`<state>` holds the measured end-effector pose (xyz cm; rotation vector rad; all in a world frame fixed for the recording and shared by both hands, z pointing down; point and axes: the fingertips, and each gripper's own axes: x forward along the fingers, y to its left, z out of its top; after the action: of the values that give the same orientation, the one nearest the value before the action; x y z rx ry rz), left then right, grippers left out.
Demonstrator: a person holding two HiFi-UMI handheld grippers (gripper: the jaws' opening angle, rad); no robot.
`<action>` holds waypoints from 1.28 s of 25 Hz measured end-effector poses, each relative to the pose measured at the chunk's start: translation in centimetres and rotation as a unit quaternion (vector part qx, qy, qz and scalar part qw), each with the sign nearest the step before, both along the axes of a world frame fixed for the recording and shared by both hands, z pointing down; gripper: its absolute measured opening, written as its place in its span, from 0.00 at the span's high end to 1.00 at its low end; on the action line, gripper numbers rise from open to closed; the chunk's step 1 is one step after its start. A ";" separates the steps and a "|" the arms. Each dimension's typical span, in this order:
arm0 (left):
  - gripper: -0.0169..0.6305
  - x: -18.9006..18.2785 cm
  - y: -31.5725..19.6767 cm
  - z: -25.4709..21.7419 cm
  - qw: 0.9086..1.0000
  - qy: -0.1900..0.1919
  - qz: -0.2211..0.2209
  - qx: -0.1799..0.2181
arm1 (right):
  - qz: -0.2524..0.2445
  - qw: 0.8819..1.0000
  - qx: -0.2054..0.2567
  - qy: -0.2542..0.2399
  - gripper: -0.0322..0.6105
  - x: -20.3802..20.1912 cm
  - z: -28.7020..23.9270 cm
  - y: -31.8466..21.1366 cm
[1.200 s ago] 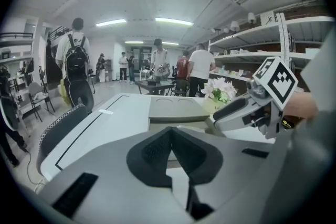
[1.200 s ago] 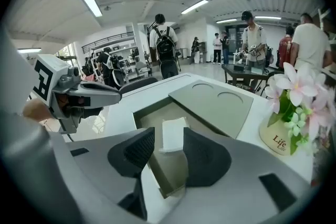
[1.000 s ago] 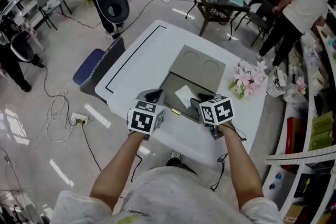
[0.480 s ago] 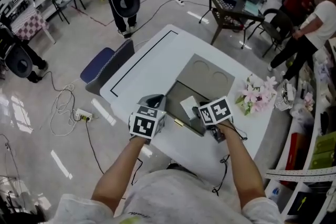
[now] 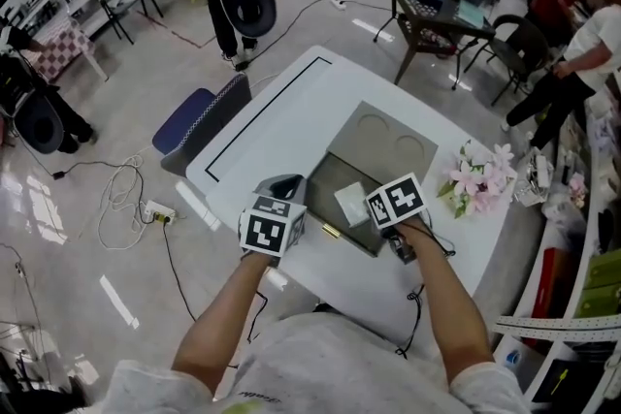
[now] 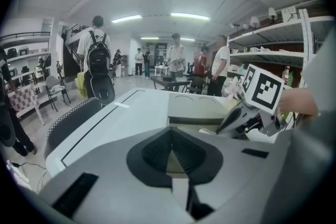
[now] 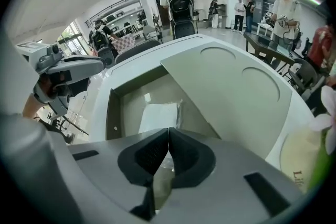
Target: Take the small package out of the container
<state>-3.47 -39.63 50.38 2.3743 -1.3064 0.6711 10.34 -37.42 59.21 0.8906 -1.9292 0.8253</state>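
Note:
A small white package (image 5: pixel 350 205) in clear wrap lies in the grey container (image 5: pixel 328 172) sunk into the white table, whose lid (image 5: pixel 383 141) stands swung open behind it. My right gripper (image 5: pixel 369 208) reaches into the container with its jaws shut on the near edge of the package (image 7: pixel 160 115); the pads of the right gripper (image 7: pixel 169 131) meet over the wrap. My left gripper (image 5: pixel 284 181) hovers at the container's left rim; in its own view the left gripper (image 6: pixel 170 131) is shut and holds nothing, with the container (image 6: pixel 197 113) ahead.
A bunch of pink flowers (image 5: pixel 475 179) sits on the table's right side. A blue chair (image 5: pixel 194 116) stands at the table's left, with cables (image 5: pixel 121 199) on the floor. A dark table (image 5: pixel 437 5) and several people are farther back.
The right gripper has moved forward over the package and its jaws have shut. The left gripper stays by the container's left rim. The head view has shifted slightly.

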 end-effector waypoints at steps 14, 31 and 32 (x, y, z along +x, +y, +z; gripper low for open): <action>0.97 0.1 -0.7 -2.5 1.000 -0.011 -0.001 0.022 | 0.021 0.997 0.058 -0.048 0.94 0.2 -3.7 -0.4; 0.97 2.5 -0.8 -5.2 0.999 -0.003 0.013 0.047 | 0.060 0.975 0.192 -0.094 0.94 3.6 -13.4 -1.6; 0.97 2.7 -0.9 -5.4 0.999 -0.001 0.014 0.049 | 0.064 0.973 0.202 -0.096 0.94 3.9 -14.1 -1.6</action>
<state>-0.73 -40.55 45.00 2.4751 -1.3391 0.6315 14.25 -39.03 45.10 1.2242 -2.2767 0.6164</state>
